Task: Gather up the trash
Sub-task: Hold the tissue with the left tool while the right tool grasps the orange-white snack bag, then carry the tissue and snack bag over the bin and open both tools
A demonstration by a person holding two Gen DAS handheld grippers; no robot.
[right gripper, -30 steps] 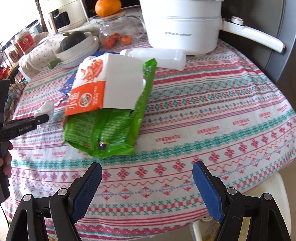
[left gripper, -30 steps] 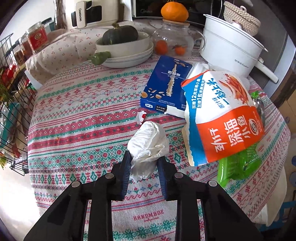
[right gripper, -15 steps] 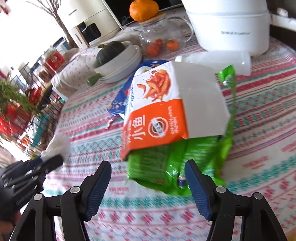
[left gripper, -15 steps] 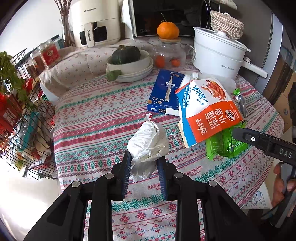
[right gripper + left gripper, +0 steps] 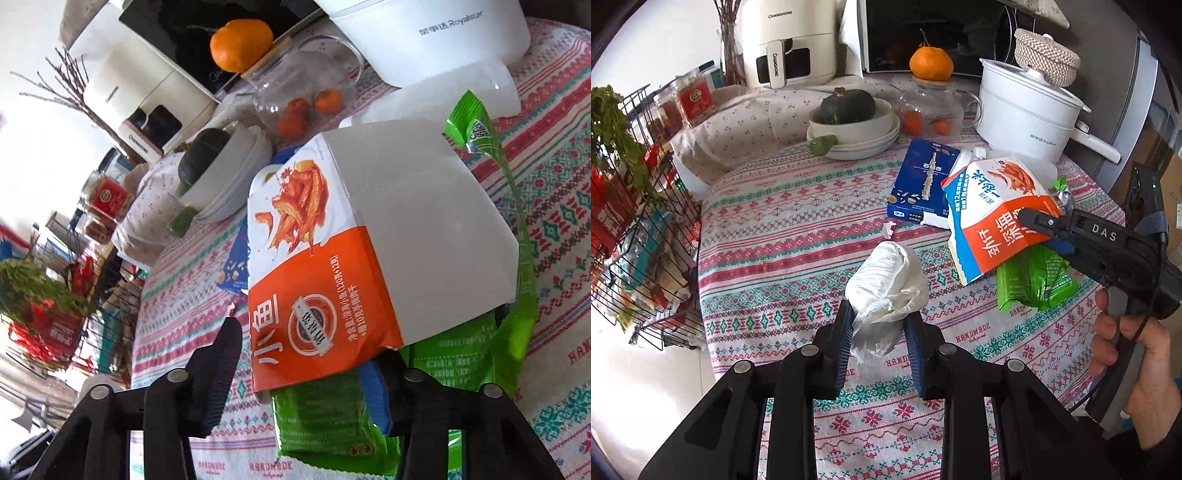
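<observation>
Clearly pinched between the two blue pads of the left gripper is a crumpled white plastic wad, held above the patterned tablecloth; the jaws are clamped on its lower end and its bulk bulges up beyond the fingertips.

To the right, the right gripper reaches around the near end of an orange-and-white snack box. Its jaws stand apart: the left finger is beside the box's orange face, the right finger is partly hidden under the box's near corner, against the green snack bag that the box lies on. Whether either pad presses the box I cannot tell. In the left wrist view one black finger of that gripper lies over the orange end of the box, with the person's right hand on its handle and the green bag sticking out beneath.

Just behind the box lies a blue carton, flat on the cloth, and a small red-and-white scrap sits near the carton's near corner.

Farther back are stacked white bowls holding a dark green squash, a glass teapot with an orange on its lid, and a white electric pot. A white air fryer stands at the rear, and a black wire rack of packets stands at the left edge.
</observation>
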